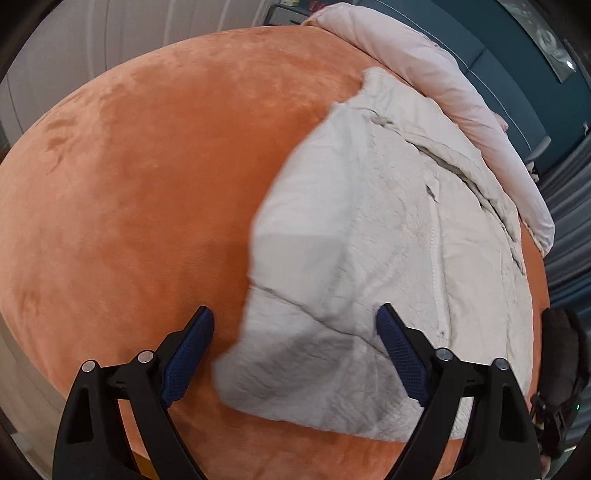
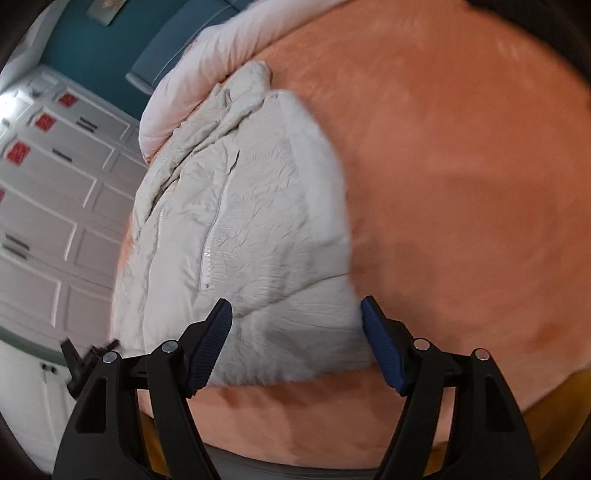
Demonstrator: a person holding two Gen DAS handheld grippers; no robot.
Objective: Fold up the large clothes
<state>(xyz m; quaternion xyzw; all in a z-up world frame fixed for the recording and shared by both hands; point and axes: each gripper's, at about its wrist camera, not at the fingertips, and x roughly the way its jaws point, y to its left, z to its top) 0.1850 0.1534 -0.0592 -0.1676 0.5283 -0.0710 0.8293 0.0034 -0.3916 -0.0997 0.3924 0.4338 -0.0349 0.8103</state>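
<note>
My left tongs stand wide open with nothing between the blue ribbed pads, and my right tongs are spread just as wide, also holding nothing. Both hang over the near hem of the cream jacket, which lies partly folded on the bed.

In the left wrist view the jacket fills the right half of the frame, its lower corner reaching down between my fingers. That view also shows a dark, bulky black thing at the lower right edge, which I cannot make out, and a framed picture on the teal wall at the upper right. The right wrist view instead puts the jacket left of centre and shows white panelled cupboard doors down the left side, carrying small red stickers whose marks are too blurred to read.

The bed cover is a plush, velvety orange, with brushed streaks in its nap. The jacket is crinkled, puffy fabric with a white zip running down its front and a bunched collar at the far end. Behind it, touching the collar, lies a smooth pale pink quilt, rolled into a long soft ridge. The jacket's edge is motion-blurred in both views.
</note>
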